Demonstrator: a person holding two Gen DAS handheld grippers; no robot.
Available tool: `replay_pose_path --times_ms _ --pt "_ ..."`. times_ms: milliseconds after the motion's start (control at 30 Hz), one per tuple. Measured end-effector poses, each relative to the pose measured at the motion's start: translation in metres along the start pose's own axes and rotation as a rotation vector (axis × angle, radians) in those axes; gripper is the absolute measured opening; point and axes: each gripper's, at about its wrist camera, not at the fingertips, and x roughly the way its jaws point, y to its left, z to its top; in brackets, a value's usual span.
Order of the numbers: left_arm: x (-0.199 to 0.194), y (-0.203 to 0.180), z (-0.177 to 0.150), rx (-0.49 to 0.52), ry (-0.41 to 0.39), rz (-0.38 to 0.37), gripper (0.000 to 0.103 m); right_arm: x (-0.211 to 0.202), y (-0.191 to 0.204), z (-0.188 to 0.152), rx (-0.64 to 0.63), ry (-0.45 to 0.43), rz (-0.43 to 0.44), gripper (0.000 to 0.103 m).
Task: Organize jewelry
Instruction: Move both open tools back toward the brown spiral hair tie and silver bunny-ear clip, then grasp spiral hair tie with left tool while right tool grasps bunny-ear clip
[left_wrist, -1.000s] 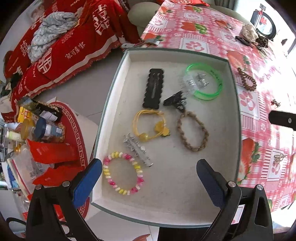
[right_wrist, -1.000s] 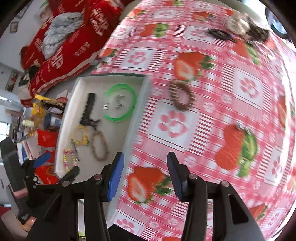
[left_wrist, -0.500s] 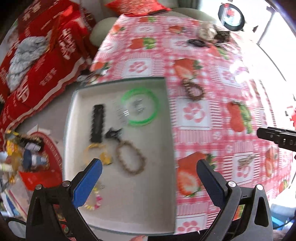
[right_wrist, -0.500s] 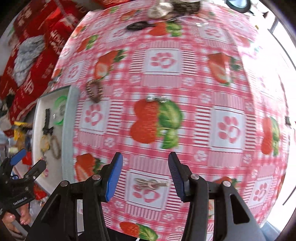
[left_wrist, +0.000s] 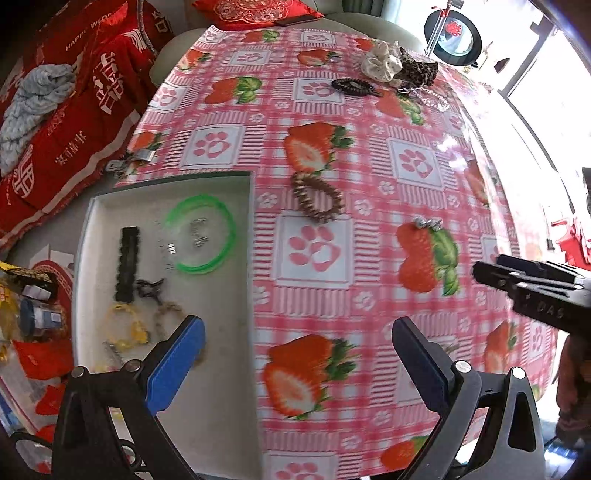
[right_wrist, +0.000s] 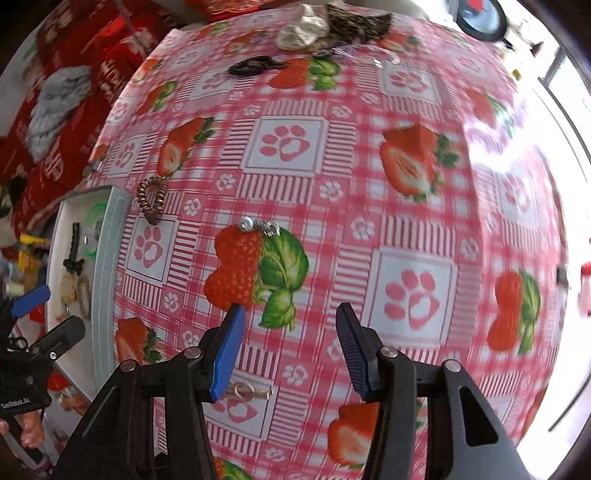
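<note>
Both grabbers are spread apart and hold nothing. The left grabber (left_wrist: 297, 363) hangs over the edge of the white tray (left_wrist: 83, 236), where a green bangle (left_wrist: 201, 234) and other pieces already lie. Ahead of it, a brown bracelet (left_wrist: 317, 197) waits on the tablecloth (left_wrist: 369, 110). The right grabber (right_wrist: 288, 350) has a small silver clip (right_wrist: 245, 391) just beside its left finger and a silver charm (right_wrist: 258, 225) ahead. Lots is left.

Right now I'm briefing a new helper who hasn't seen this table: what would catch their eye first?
The loud pink strawberry-and-paw-print tablecloth fills both views. At its left edge sits a white tray with a bright green bangle among other pieces. A brown beaded bracelet lies loose on the cloth just beyond the tray.
</note>
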Motion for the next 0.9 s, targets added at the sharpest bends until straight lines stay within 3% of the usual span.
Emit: replay_pose_path --times_ms 167,233,500,667,900 --pt "0.011 -0.014 0.014 -0.046 0.010 -0.021 0.102 0.012 0.006 0.016 -0.096 0.005 0.033 0.055" --pt "0.017 -0.019 0.020 -0.065 0.020 -0.026 0.096 0.017 0.008 0.020 -0.132 0.012 0.039 0.055" --pt "0.040 -0.030 0.045 -0.118 0.037 -0.018 0.096 0.025 -0.003 0.026 -0.206 0.030 0.079 0.055" --pt "0.063 -0.030 0.061 -0.151 0.059 0.003 0.096 0.018 -0.002 0.005 -0.288 0.052 0.165 0.055" --pt "0.091 -0.030 0.074 -0.171 0.078 0.037 0.096 0.024 0.029 -0.040 -0.461 0.106 0.200 0.055"
